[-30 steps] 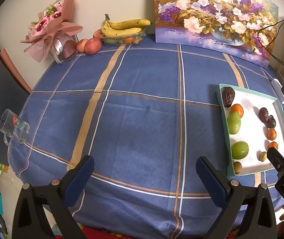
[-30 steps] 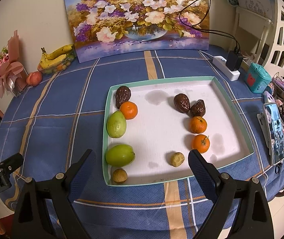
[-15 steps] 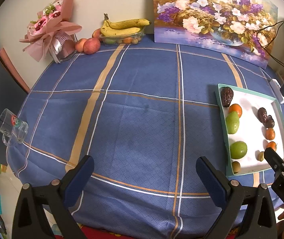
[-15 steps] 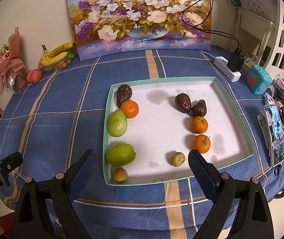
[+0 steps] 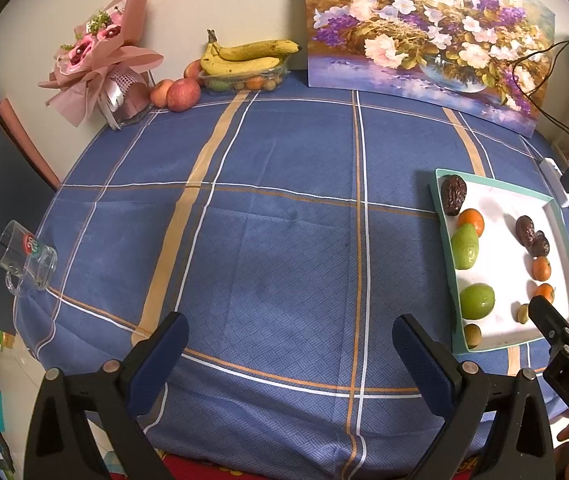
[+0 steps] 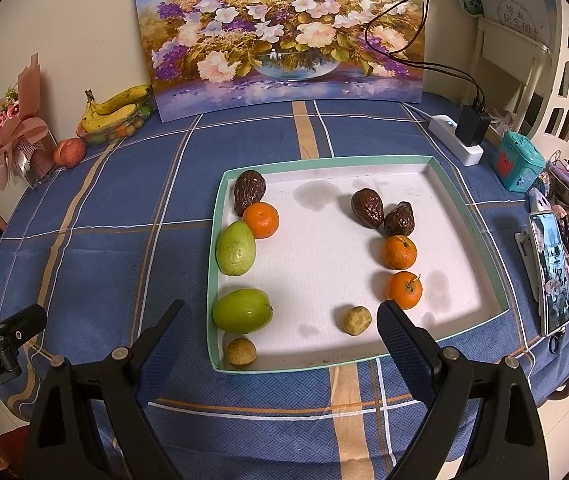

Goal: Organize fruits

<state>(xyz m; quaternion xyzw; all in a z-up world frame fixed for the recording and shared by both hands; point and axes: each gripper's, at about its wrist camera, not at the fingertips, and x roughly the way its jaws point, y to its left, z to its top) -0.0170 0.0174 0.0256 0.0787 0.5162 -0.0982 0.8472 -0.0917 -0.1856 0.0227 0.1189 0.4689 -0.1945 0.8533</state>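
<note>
Beside tray point(image 6: 468, 204), phone point(image 6: 552, 272).

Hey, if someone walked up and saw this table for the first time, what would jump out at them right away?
Probably the big flower painting leaning on the wall at the back of the blue checked tablecloth. Next, the white tray in front of the open right claw, with green, orange and dark brown fruits lined along its left side and middle. A pink bouquet and bananas sit in the far left corner.
</note>
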